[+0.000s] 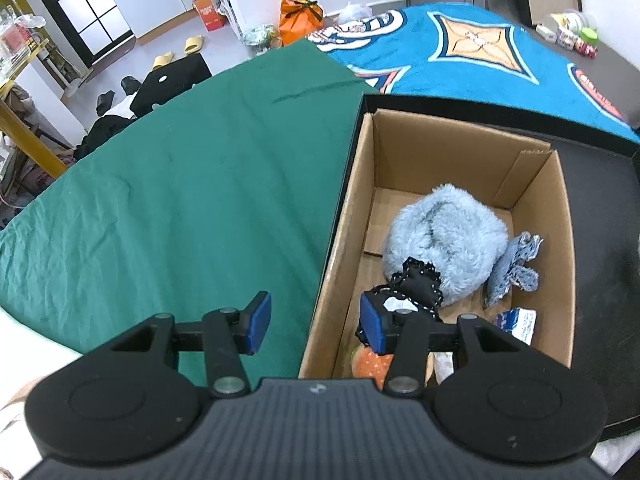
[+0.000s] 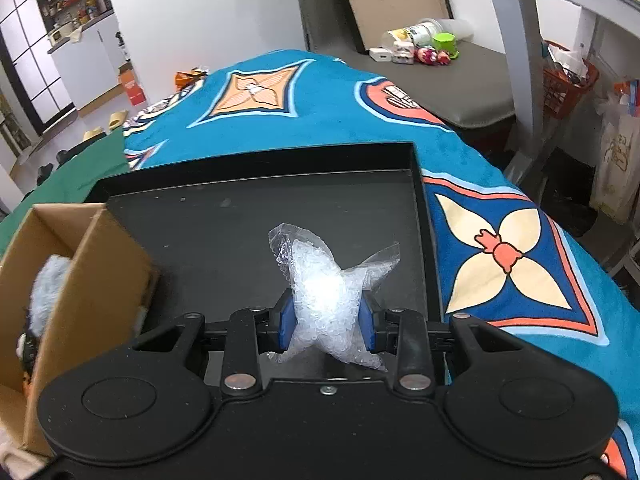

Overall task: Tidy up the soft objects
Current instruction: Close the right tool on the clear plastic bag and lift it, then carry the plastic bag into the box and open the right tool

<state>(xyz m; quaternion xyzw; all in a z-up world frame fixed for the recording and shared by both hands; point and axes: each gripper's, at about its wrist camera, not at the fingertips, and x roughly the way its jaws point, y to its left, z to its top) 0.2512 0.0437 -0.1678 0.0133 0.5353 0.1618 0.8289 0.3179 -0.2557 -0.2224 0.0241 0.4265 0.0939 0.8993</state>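
While right gripper (image 2: pixel 327 322) squeezes clear bead bag (image 2: pixel 326 296) between blue pads, bag sits above black tray (image 2: pixel 224 232), beside cardboard box (image 2: pixel 84 276). Left gripper (image 1: pixel 316 324) empty, jaws apart, straddling box wall; fluffy blue toy (image 1: pixel 444 240) inside.

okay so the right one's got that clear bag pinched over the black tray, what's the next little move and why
Probably lift the clear bag and carry it left over the cardboard box: the right hand-held gripper already squeezes it, and the other soft items sit in that box.

Both grippers (image 1: pixel 316 322) (image 2: pixel 327 320) are matte black (ribbed housing), with 2 blue-padded jaws.
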